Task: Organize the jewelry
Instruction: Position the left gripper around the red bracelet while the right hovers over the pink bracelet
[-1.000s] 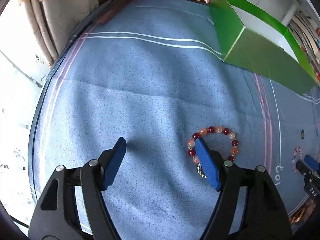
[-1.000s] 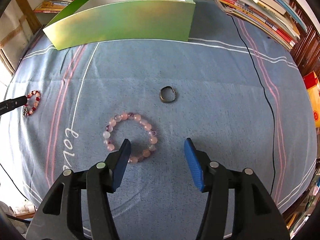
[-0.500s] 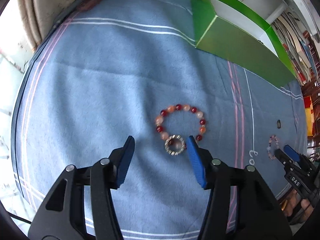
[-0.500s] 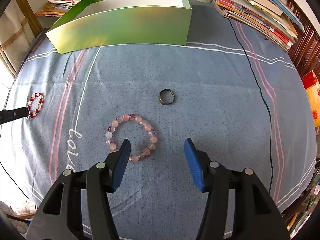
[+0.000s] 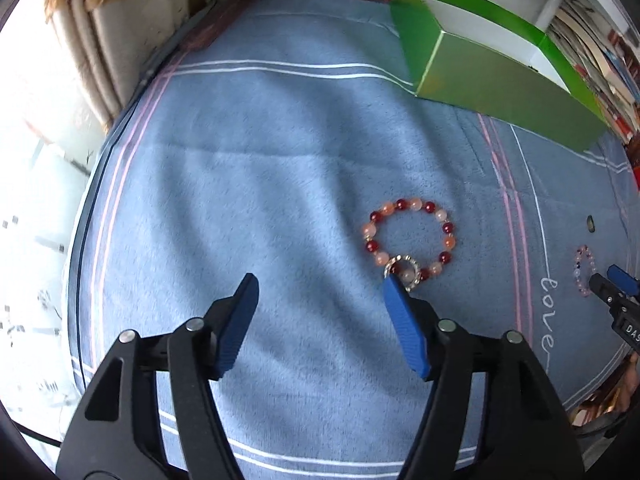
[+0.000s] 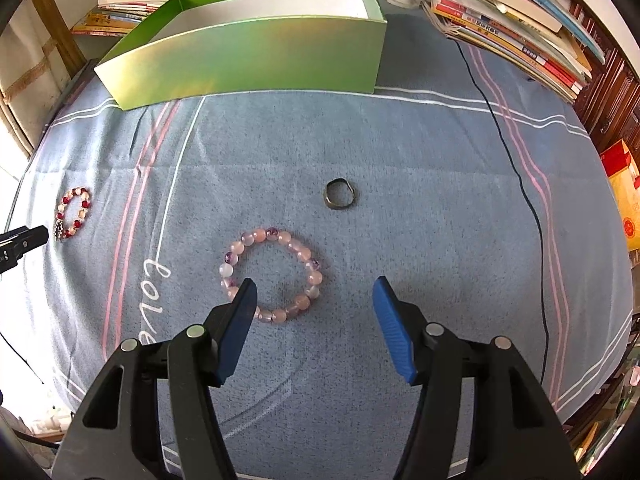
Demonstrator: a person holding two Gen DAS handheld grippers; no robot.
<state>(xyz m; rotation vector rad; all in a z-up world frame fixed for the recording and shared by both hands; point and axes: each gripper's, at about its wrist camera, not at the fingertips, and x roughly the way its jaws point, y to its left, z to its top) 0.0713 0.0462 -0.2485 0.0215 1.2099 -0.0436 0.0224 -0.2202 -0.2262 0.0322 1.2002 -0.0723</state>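
Note:
A red and orange bead bracelet [image 5: 400, 204] with a silver ring charm [image 5: 404, 258] lies on the blue cloth. My left gripper [image 5: 319, 278] hovers beside it, jaws opening and nothing between them. Its right fingertip [image 5: 394, 292] overlaps the charm in the picture. A pink bead bracelet [image 6: 285, 237] lies under my right gripper [image 6: 314, 282], whose jaws are opening slightly. That gripper's left finger [image 6: 240, 312] covers the bracelet's near-left beads, and no pad presses on them. A dark metal ring [image 6: 338, 207] lies just beyond. The red bracelet [image 6: 85, 203] shows far left.
A long green box [image 6: 248, 60], open on top, stands at the back of the cloth; the left wrist view also shows the green box [image 5: 500, 84]. Stacks of books [image 6: 520, 28] line the back right. A black cable [image 6: 516, 168] runs down the right side.
The left gripper narrowed around the charm, then widened and drifted left, so the red bracelet now sits off its right fingertip. The right gripper stayed put with its jaws slightly wider.

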